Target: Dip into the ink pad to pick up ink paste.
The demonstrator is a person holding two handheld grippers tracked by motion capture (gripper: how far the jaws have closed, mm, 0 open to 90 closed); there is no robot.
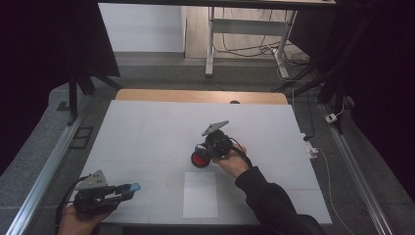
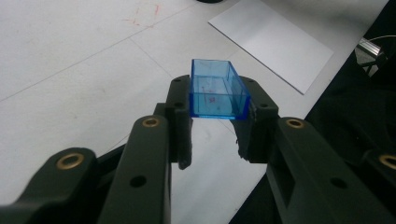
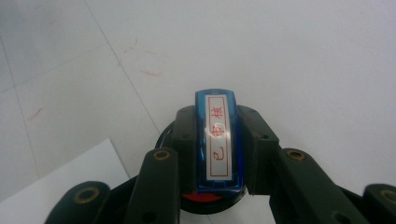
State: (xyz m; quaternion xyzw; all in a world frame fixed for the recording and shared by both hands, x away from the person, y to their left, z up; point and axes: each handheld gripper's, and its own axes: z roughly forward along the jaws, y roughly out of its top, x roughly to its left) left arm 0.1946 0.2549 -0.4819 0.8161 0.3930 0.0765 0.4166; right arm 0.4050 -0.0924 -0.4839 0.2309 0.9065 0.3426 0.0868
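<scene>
Claw-held stamp (image 3: 218, 144) upright, label lengthwise away

The high view looks forward and down over the whole counter (image 1: 147, 127) from its near edge; each gripper view sits close above the surface, looking along its own jaws; all three share the white sheet (image 1: 200, 194) near that edge.

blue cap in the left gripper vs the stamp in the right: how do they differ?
The blue cap is a clear, hollow, open box with nothing on it; the stamp is a solid body carrying a white label with red characters. The cap is held up off the table near its close left corner; the stamp is pressed down over a round red ink pad near the middle. Both are blue plastic, each clamped between black fingers.
</scene>
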